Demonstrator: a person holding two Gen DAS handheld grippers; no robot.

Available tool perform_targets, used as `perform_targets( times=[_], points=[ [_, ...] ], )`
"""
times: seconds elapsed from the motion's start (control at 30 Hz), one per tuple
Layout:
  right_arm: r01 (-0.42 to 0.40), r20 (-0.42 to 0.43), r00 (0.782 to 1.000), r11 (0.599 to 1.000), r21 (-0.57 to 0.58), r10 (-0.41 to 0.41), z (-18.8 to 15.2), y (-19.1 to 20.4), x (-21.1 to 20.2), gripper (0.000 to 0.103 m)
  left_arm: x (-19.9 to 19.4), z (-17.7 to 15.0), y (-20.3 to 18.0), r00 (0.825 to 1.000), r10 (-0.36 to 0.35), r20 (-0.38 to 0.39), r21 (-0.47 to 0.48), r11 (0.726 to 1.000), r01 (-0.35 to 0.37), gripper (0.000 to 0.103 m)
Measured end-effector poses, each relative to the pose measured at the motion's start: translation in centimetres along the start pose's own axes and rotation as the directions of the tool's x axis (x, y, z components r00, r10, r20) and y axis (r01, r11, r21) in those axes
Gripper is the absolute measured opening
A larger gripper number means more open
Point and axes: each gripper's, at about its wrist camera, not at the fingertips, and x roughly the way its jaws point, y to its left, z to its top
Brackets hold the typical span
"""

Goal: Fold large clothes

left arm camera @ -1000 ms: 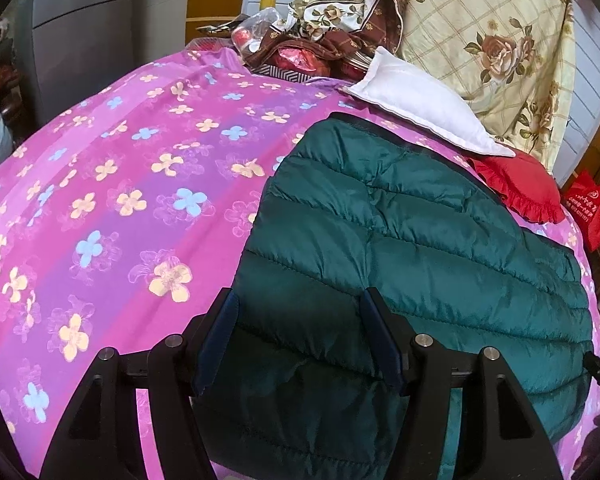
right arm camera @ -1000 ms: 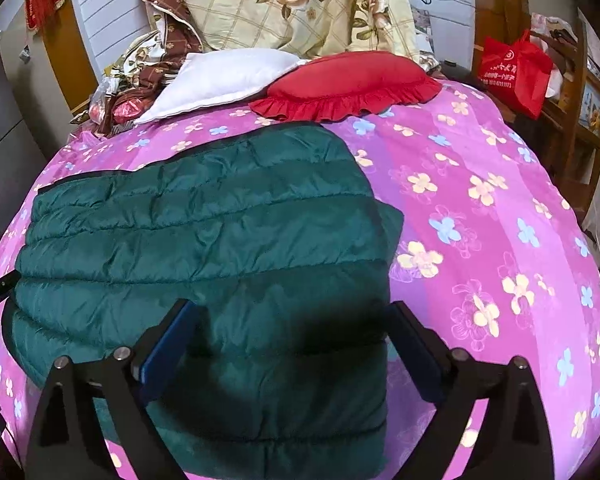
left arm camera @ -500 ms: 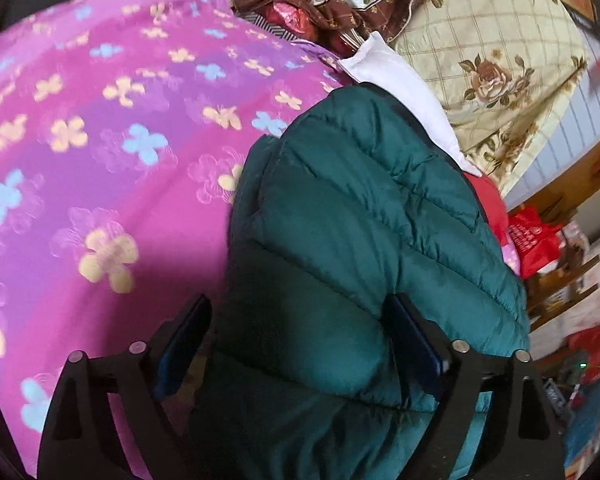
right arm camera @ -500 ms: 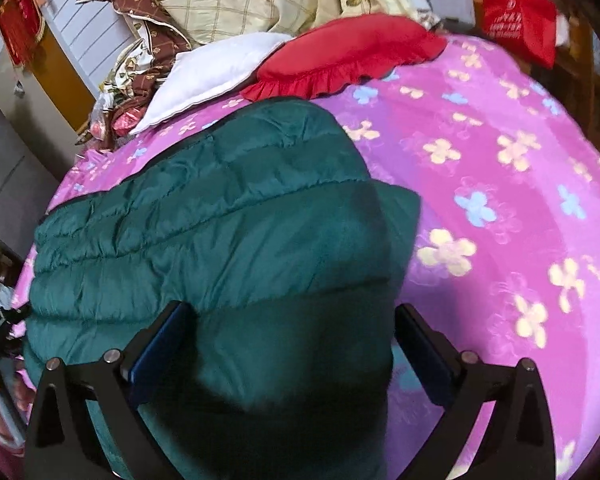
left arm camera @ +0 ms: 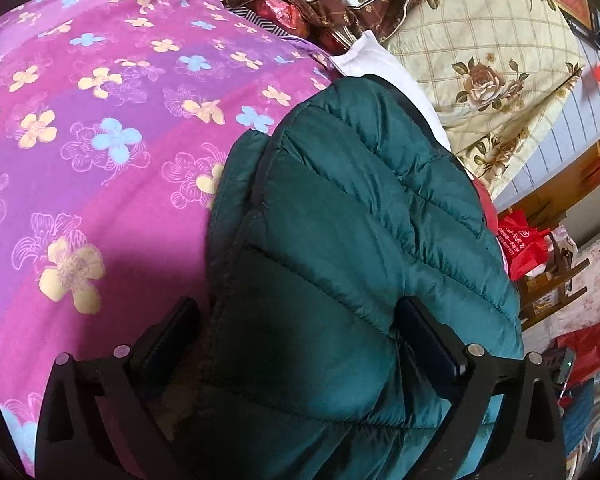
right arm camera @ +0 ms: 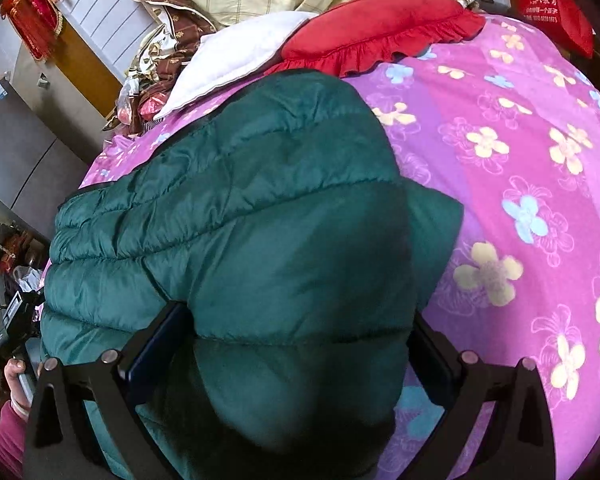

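Observation:
A dark green quilted puffer jacket [left arm camera: 356, 240] lies folded on a bed with a pink and purple flowered sheet [left arm camera: 100, 120]. My left gripper [left arm camera: 300, 340] is open, its jaws spread wide on either side of the jacket's near left end, with padded fabric bulging between them. The jacket also shows in the right wrist view [right arm camera: 260, 220]. My right gripper [right arm camera: 296, 348] is open as well, its jaws spread on either side of the jacket's near right end. Neither gripper pinches the fabric.
A white pillow [right arm camera: 240, 60] and a red frilled cushion [right arm camera: 372, 28] lie at the head of the bed, under a cream floral quilt [left arm camera: 480, 60]. A red bag [left arm camera: 520, 244] stands beside the bed. The sheet [right arm camera: 520, 160] spreads to the jacket's right.
Both grippers have moved forward and lower over the jacket's near edge. The left jaws have spread wider. The jacket now bulges up between the jaws of each gripper.

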Motion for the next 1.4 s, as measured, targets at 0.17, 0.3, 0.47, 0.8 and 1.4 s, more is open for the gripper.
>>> perform_targets(
  times=[0.17,0.3,0.47,0.8,1.4],
  points=[
    [-0.009,0.012,1.000,0.999,-0.043,0.009,-0.2,1.4,-0.4,0.087,-0.5,-0.4,-1.0,1.000,-0.017,0.001,0.040,0.999,0.017,0.053],
    [0.004,0.042,0.999,0.997,-0.073,-0.001,-0.7,2.5,-1.6,0.063,-1.8,-0.8,-2.3,0.999,0.010,0.031,0.090,0.996,-0.013,0.031],
    [0.029,0.115,0.993,0.991,-0.128,-0.014,-1.3,4.6,-5.1,0.037,-4.6,-0.8,-3.1,0.999,-0.025,0.043,0.095,0.995,0.021,0.021],
    [-0.031,0.139,0.989,0.990,-0.136,0.050,-5.6,8.7,-13.6,0.030,-12.8,-4.7,-3.5,0.998,-0.061,0.010,0.202,0.978,0.057,0.020],
    [0.338,0.158,0.934,0.935,-0.106,-0.320,-16.3,9.7,-15.6,0.084,-16.8,-10.6,-1.8,0.939,0.299,0.168,0.243,0.911,-0.334,0.053]
  ],
)
